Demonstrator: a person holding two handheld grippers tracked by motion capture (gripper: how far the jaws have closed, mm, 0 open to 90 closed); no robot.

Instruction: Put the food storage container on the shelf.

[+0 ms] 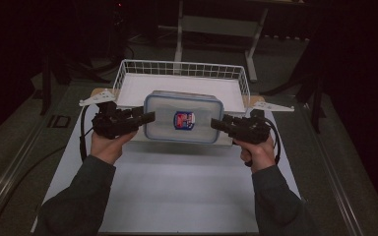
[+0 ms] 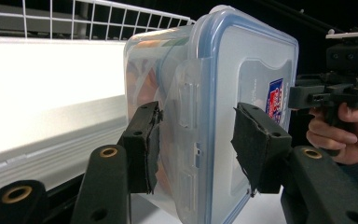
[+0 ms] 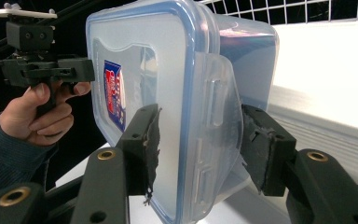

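Observation:
A clear plastic food container (image 1: 183,118) with a blue-rimmed lid and a red-and-blue label hangs level over the front edge of a white wire basket (image 1: 182,64). My left gripper (image 1: 150,117) holds its left end and my right gripper (image 1: 215,123) its right end. In the left gripper view the pads of the left gripper (image 2: 196,135) press the container (image 2: 242,70) on either side of its latch. In the right gripper view the right gripper (image 3: 198,140) clamps the other latch end of the container (image 3: 140,60) the same way.
The basket's wire wall (image 2: 74,18) and white floor lie just behind the container. A white mat (image 1: 177,191) covers the table in front of the person. A metal table frame (image 1: 216,24) stands in the dark at the back.

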